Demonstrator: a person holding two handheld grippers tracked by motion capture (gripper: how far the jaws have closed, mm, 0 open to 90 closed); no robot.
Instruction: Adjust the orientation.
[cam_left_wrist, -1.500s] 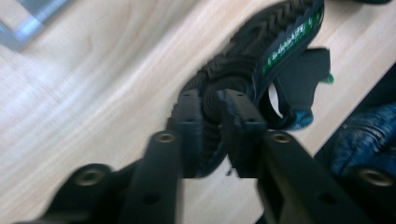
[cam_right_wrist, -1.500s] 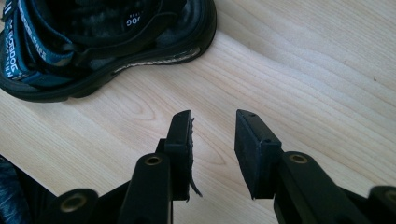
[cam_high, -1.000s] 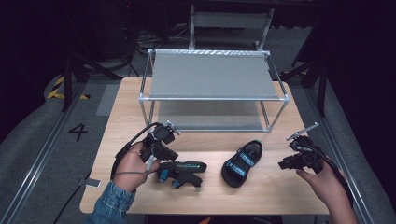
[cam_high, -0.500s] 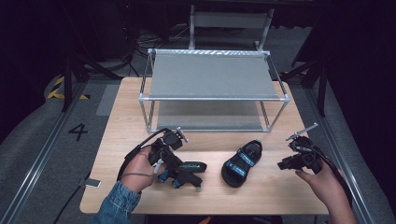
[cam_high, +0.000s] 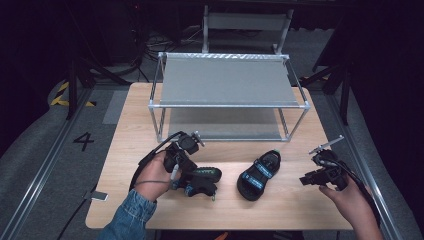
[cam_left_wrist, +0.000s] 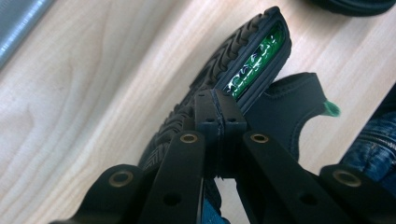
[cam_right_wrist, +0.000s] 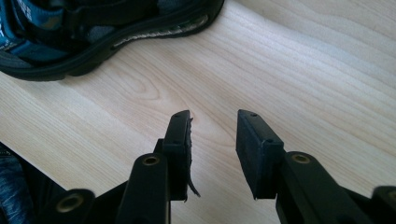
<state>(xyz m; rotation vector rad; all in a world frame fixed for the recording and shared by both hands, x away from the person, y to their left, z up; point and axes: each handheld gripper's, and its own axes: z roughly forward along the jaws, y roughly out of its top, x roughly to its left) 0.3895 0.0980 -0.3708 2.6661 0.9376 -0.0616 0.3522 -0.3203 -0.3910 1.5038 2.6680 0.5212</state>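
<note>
Since a second ago, the left tool (cam_high: 186, 167) has slid down onto the green-soled sandal (cam_high: 202, 181) near the worktop's (cam_high: 130, 125) front edge, jaws together, seemingly nipping its edge. That sandal lies tipped on its side, tread showing. Its mate (cam_high: 258, 174) sits upright toward the front middle. Right tool (cam_high: 316, 178) hovers apart, empty, near the right edge. Strap lettering is unreadable; a "4" (cam_high: 83, 141) marks the floor.
</note>
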